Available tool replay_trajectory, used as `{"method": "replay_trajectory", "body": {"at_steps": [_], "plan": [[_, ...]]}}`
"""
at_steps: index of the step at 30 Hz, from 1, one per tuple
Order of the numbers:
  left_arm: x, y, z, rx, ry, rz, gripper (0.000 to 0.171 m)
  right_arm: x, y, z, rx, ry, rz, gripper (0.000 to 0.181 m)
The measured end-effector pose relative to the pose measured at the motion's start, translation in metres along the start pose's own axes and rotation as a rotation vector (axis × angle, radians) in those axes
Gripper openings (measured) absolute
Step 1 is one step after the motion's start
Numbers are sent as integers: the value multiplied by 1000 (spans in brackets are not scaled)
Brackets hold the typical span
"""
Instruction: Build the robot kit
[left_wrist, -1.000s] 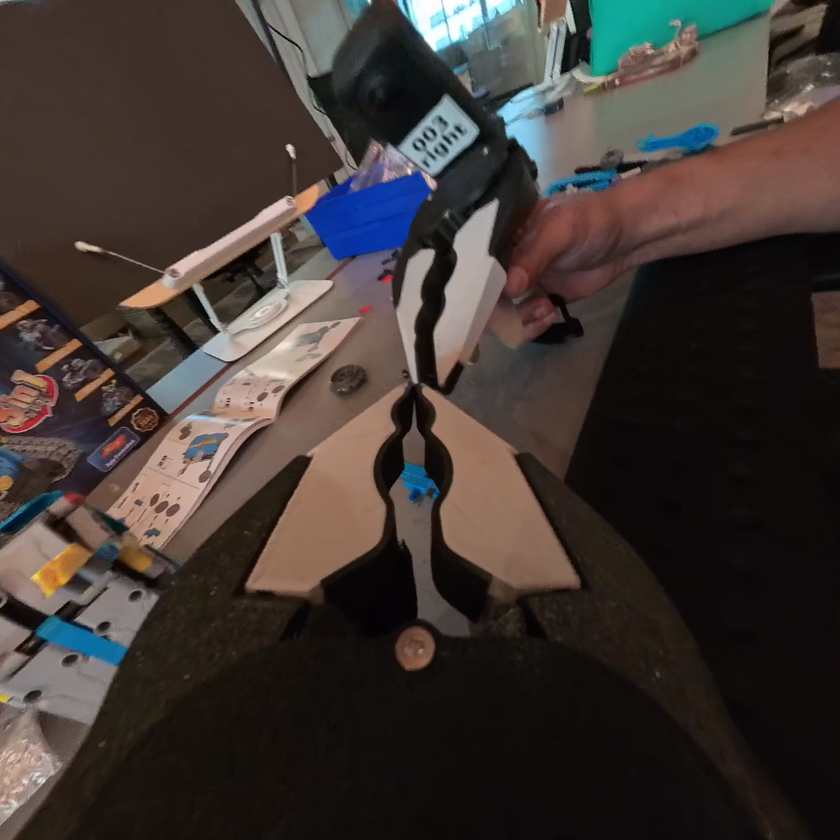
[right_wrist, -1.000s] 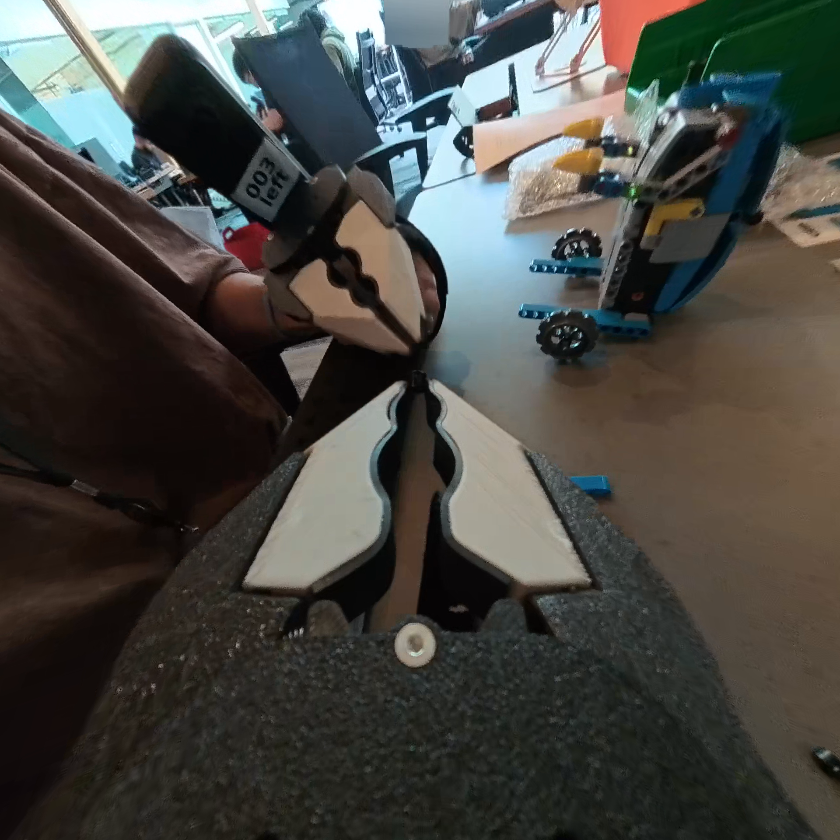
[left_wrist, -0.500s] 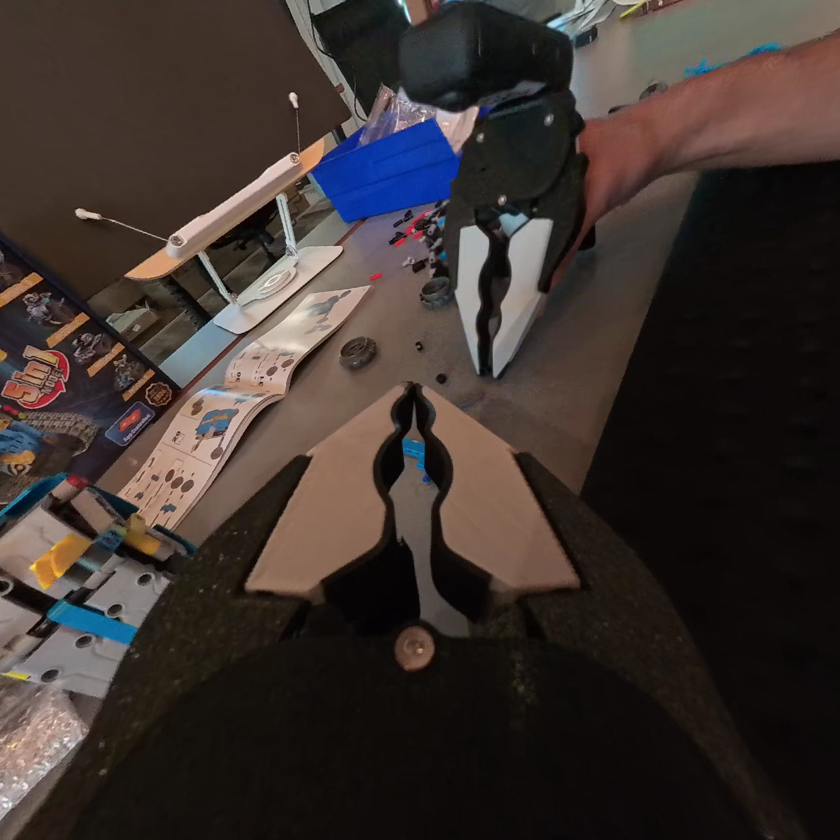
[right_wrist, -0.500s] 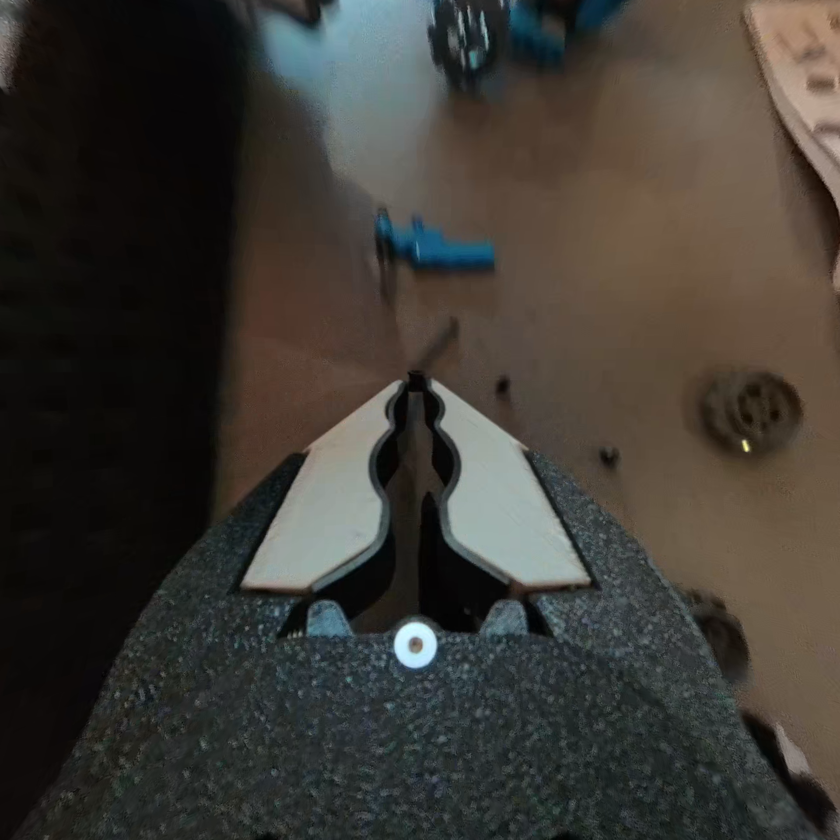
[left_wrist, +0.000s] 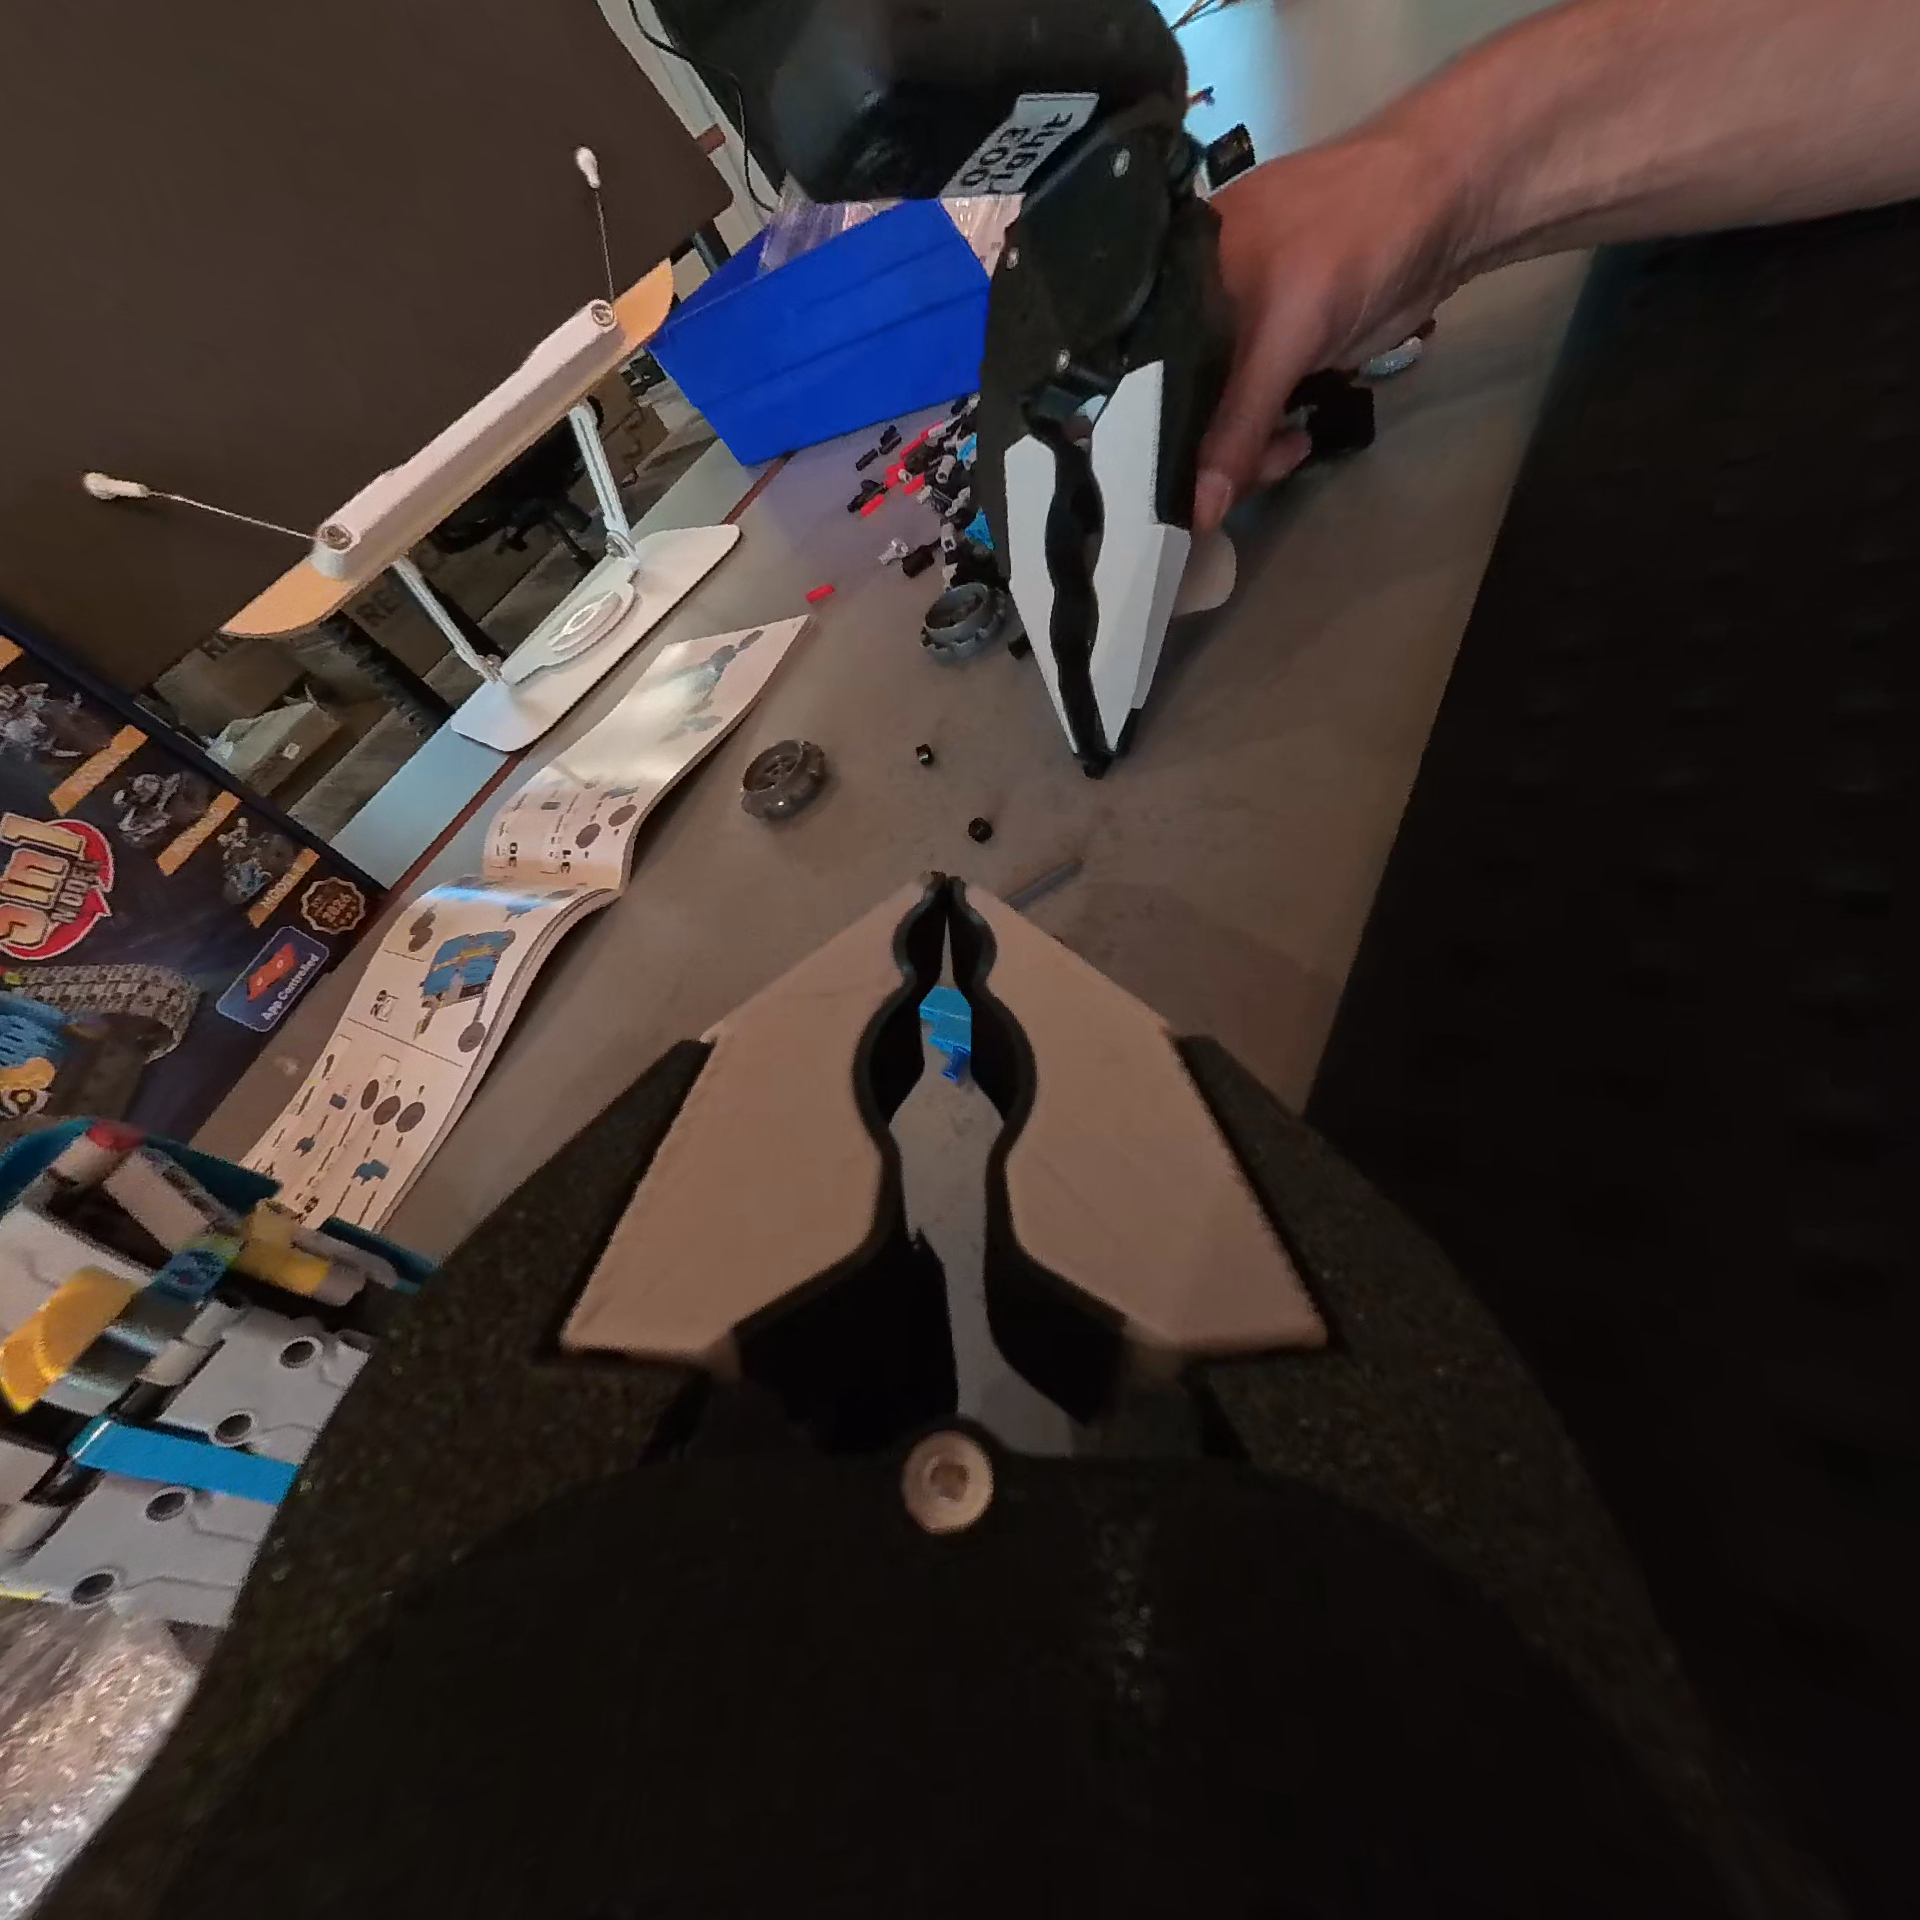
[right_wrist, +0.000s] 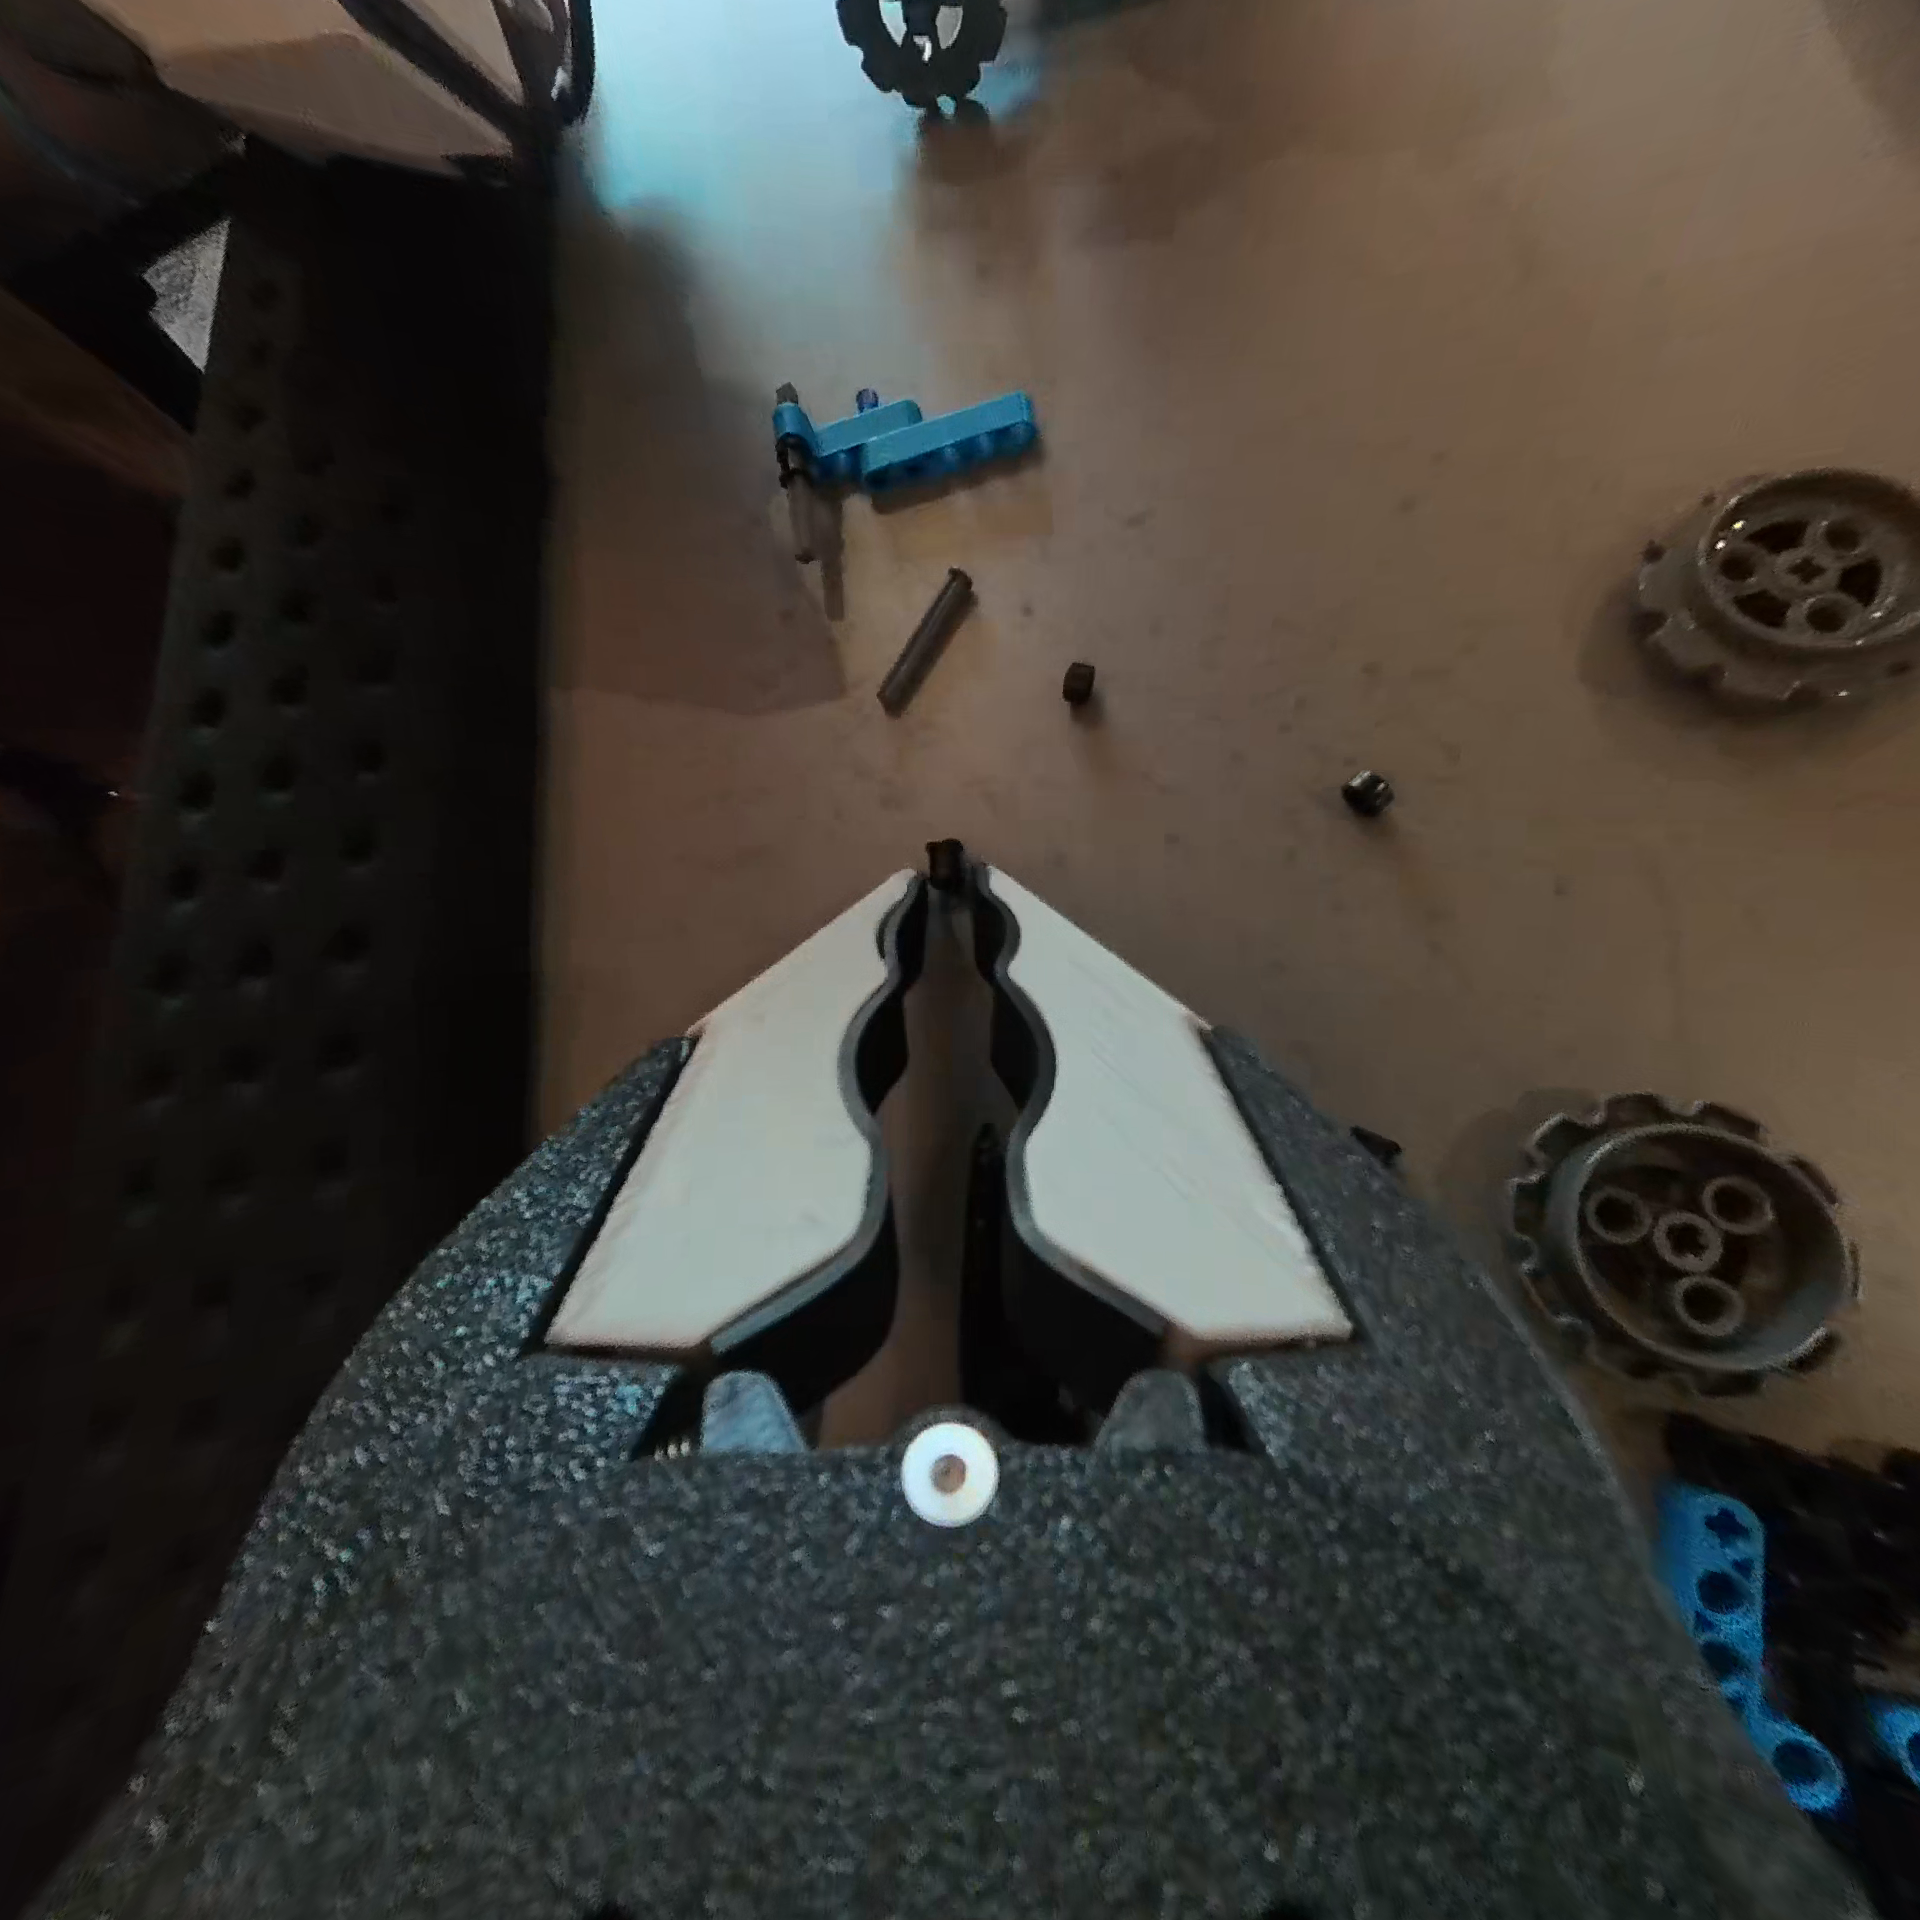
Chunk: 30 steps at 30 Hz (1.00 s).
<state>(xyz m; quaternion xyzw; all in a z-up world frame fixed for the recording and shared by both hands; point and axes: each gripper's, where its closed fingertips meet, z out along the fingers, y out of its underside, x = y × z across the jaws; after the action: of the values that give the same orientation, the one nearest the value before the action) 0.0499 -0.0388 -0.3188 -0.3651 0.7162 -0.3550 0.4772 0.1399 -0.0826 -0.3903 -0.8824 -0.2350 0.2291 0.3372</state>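
Note:
My right gripper (right_wrist: 943, 873) is shut on a small black pin (right_wrist: 943, 856) that sticks out at its tips, and points down just above the brown table (right_wrist: 1351, 364). It also shows in the left wrist view (left_wrist: 1091, 764), held by a hand, tip near the tabletop. Ahead of it lie a grey axle (right_wrist: 925, 644), two loose black pins (right_wrist: 1081, 681) (right_wrist: 1366, 792) and a blue beam assembly (right_wrist: 904, 442). My left gripper (left_wrist: 940, 883) is shut with nothing visible in it and hovers over the blue assembly (left_wrist: 951, 1029), which is seen through its gap.
Two grey toothed wheels (right_wrist: 1787, 587) (right_wrist: 1683, 1242) lie to the right and a blue beam (right_wrist: 1725, 1621) lower right. An open instruction booklet (left_wrist: 582, 862), a white desk lamp (left_wrist: 488, 447), a blue bin (left_wrist: 831, 322) with loose small parts, a printed box (left_wrist: 125, 914) and a brick model (left_wrist: 135, 1351) stand to the left. The gap from one gripper's tips to the other's is roughly 12 cm. My right tips are roughly 5 cm from the grey axle (right_wrist: 925, 644).
The right gripper has swung away from the left gripper's tips and tipped down toward the table, coming to rest over the loose pins. The left gripper has stayed shut and nearly still.

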Motion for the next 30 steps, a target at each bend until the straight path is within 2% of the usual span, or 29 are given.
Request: {"method": "replay_trajectory", "body": {"at_steps": [7,12,14,16,17,22,25,27,30], "plan": [[0,1,0,-8,-5,13,0,0,-3,2,9,33,-1,15],[-2,15,8,-85,1,-4,1,3,-4,4,13,55,-13,8],[-5,30,11,-147,34,-51,14,3,-4,4,-3,75,-39,7],[-5,50,12,-231,117,-124,35,-1,-8,6,-17,102,-97,7],[-3,56,10,-260,160,-154,38,-7,-14,9,2,93,-115,7],[9,59,5,-263,255,-121,19,-33,-37,35,27,86,-161,7],[12,64,7,-299,254,-91,19,-28,-37,44,8,129,-169,7],[12,67,10,-316,249,-91,18,-30,-40,44,36,97,-138,7],[12,64,12,-301,255,-91,7,-32,-41,46,39,78,-117,7]]}}
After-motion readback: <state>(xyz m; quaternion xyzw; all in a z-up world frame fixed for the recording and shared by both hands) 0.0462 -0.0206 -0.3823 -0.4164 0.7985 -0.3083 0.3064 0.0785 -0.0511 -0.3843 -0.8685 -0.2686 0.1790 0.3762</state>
